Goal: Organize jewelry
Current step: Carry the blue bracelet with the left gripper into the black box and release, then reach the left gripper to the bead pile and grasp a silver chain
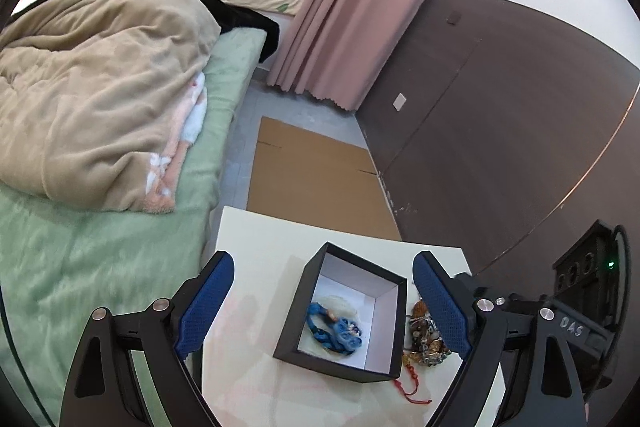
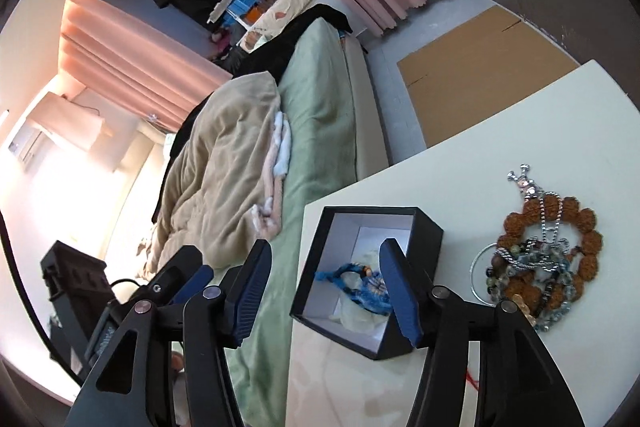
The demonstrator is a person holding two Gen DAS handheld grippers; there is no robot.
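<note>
A black box with a white inside stands open on the white table. A blue beaded piece and a pale bangle lie in it. A pile of jewelry with brown beads, grey-green beads and a silver chain lies on the table right of the box. A red cord trails from it. My left gripper is open and empty, its fingers on either side of the box. My right gripper is open and empty above the box's left edge.
A bed with a green sheet and beige blanket lies left of the table. Flat cardboard lies on the floor beyond it. A dark wall panel is on the right. The other gripper shows at each frame's side.
</note>
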